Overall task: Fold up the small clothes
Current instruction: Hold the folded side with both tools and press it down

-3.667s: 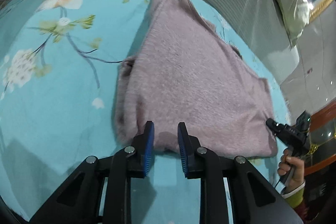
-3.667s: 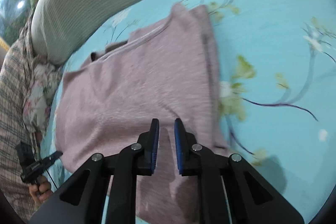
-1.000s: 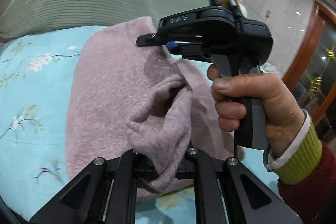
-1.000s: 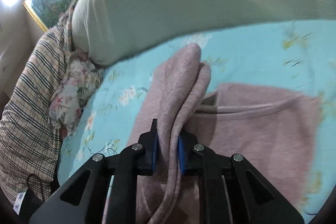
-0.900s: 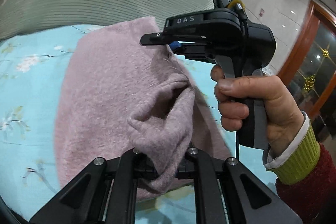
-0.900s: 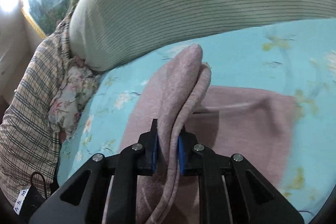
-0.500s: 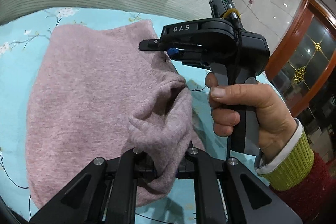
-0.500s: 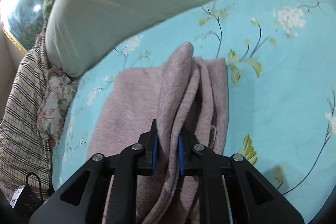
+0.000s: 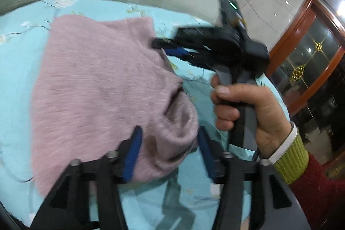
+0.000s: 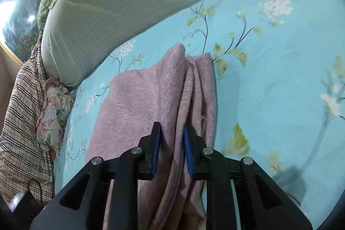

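A fluffy pink sweater lies folded on the light blue flowered sheet. My left gripper is at its near corner. Its jaws are opening and stand wide, with a slumped bunch of sweater loose between the pads. In the right wrist view the sweater rises in a ridge between the pads of my right gripper. Those jaws are opening slightly, and the fold still fills the gap and touches both pads. The left wrist view shows the right gripper, held by a hand, at the sweater's far right edge.
A grey-green striped bolster runs along the far side of the sheet. A plaid cloth and a small flowered cushion lie at the left. A wooden glass-fronted cabinet stands beyond the bed's right edge.
The flat sweater was taken by its near edge and folded over. In the last second both grippers sank toward the sheet. The left jaws sprang apart, and the right jaws widened a little.
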A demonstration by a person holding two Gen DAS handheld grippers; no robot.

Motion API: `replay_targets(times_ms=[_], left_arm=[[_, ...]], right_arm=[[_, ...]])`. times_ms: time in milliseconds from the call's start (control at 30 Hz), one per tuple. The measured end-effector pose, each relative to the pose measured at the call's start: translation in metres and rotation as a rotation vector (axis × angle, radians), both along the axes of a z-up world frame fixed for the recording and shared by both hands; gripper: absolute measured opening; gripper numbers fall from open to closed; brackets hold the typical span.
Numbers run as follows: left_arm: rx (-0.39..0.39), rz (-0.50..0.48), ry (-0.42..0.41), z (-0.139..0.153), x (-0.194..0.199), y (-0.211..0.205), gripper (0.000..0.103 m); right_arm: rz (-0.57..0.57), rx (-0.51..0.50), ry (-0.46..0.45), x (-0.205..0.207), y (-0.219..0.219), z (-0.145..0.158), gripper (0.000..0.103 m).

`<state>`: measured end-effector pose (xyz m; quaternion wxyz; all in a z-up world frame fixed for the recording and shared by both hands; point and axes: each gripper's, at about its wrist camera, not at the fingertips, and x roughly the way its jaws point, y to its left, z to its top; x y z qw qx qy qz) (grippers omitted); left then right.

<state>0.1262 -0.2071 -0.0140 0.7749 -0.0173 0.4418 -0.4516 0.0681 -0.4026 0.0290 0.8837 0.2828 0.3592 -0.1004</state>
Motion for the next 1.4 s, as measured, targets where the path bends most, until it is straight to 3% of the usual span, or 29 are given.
replay_targets(times_ms=[133,400,667,733,900,933,967,1000,1067,1133,1267,1400], left_arm=[[-0.003,0.081,-0.004,0.009,0.012,0.043,0.071],[0.000,0.248,0.101,-0.007,0.069,0.098,0.073],[-0.023,0.206,0.273,-0.039,0.122,0.088,0.076],[-0.011,0.206,0.283,-0.046,0.133,0.076,0.077],[-0.029,0.169,0.328,-0.062,0.160,0.057,0.081],[-0.037,0.166,0.326,-0.063,0.164,0.054,0.079],[-0.038,0.168,0.320,-0.064,0.167,0.052,0.075],[-0.036,0.174,0.313,-0.065,0.170,0.052,0.063],[-0.046,0.171,0.320,-0.067,0.172,0.053,0.052],[-0.065,0.175,0.302,-0.059,0.166,0.058,0.042],[-0.081,0.197,0.228,-0.032,0.144,0.081,0.040],[-0.088,0.257,0.131,0.001,0.119,0.133,0.040]], right_arm=[[-0.029,-0.011,-0.024,-0.025,0.008,0.005,0.056],[0.012,0.024,0.015,-0.039,0.022,-0.005,0.065],[0.047,0.053,0.069,-0.015,0.021,-0.021,0.067],[0.044,0.054,0.077,-0.008,0.017,-0.025,0.068],[0.023,0.127,0.075,0.004,0.002,-0.040,0.067],[0.021,0.133,0.074,0.005,0.001,-0.042,0.060],[0.026,0.130,0.086,0.008,0.003,-0.044,0.049],[0.027,0.127,0.090,0.009,0.004,-0.044,0.047],[0.035,0.118,0.088,0.010,0.010,-0.040,0.036],[0.050,0.090,0.079,0.011,0.019,-0.032,0.033],[0.136,0.084,0.026,0.020,0.053,-0.016,0.030],[0.245,0.078,-0.020,0.043,0.094,-0.010,0.030]])
